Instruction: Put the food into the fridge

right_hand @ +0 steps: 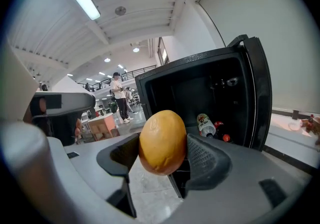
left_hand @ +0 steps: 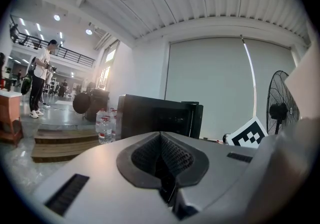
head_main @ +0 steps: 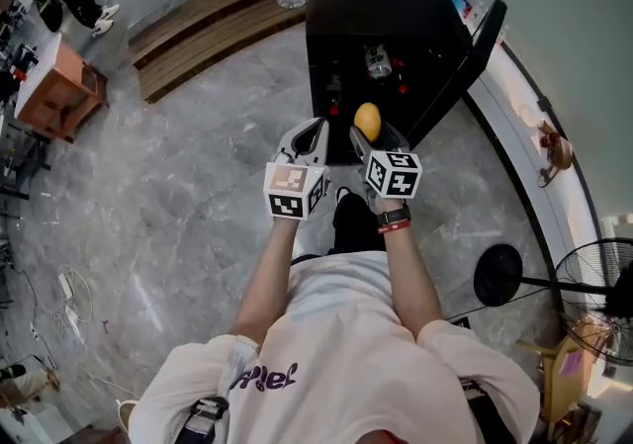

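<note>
**A:** The right gripper (head_main: pixel 368 133) has the round yellow-orange fruit (head_main: pixel 367 121) pinched between its jaws. There's a pad on each flank, and the jaws are spread wide just to span it.

**B:** Orange or lemon?

**A:** Can't call it from here; dimpled skin is all I get. It's in the air ahead of the person, in front of the black mini fridge (head_main: pixel 381 7), not inside yet.

**B:** And the fridge door (head_main: pixel 482 46) hangs open to the right, so the mouth is free for a straight reach.

**A:** The right gripper view backs that up. The fruit sits in line with the opening, and red-capped bottles (right_hand: pixel 206 124) lie low in the cavity beyond.

**B:** Left gripper (head_main: pixel 307 138)?

**A:** Jaws pressed together, nothing in them. It hangs just beside the right one, parked out of the lane, I'd guess.

**B:** So the carry's in hand and the placing is to come, by my read. It'll want a spot clear of those bottles.
</note>
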`<state>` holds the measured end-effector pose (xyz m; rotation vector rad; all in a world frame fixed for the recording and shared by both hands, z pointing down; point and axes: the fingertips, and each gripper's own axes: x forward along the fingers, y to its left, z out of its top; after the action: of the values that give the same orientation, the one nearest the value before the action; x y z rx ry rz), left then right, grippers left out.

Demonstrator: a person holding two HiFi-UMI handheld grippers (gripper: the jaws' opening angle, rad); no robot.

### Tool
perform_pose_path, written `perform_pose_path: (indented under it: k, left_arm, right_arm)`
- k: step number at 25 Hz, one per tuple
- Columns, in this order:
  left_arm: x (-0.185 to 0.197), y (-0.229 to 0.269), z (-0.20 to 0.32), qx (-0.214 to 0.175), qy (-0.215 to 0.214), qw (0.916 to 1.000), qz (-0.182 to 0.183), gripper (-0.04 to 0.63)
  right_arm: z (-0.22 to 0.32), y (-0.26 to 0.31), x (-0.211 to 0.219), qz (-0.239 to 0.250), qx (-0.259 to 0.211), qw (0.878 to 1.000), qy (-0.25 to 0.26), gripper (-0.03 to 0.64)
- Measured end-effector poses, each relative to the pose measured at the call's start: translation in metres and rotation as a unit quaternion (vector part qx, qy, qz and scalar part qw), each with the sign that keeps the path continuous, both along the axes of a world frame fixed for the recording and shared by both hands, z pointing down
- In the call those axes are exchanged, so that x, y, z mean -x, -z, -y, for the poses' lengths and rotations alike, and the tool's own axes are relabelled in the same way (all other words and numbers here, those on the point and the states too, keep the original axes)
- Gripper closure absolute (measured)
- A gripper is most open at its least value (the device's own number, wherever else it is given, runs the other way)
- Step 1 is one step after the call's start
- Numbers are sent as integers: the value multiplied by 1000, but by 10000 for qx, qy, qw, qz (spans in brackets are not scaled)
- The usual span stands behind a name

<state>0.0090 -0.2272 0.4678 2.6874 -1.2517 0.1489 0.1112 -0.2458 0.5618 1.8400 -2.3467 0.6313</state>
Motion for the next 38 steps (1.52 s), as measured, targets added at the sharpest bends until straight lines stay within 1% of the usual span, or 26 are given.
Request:
perform_pose_path:
  k: [7, 15, 24, 30, 38]
  left_arm:
    - [-6, -9, 11, 0, 2, 10000, -39, 578]
    - [-10, -19, 23, 49, 35, 10000, -42, 578]
    - [-3, -33, 33, 161, 96, 9998, -4, 578]
    - [-2, -22, 43, 90, 120, 9999, -5, 578]
    - [-9, -23, 53, 67, 42, 10000, -20, 578]
  right_arm:
    - [22, -26, -6, -169, -11, 9999, 28, 308]
    - [49, -57, -12, -218, 193, 9996, 54, 307]
    - [79, -92, -9, -364, 411, 9984, 105, 307]
    - [100, -100, -2, -408, 450, 9978, 257, 307]
    - [126, -111, -5, -388, 518, 9976, 261, 307]
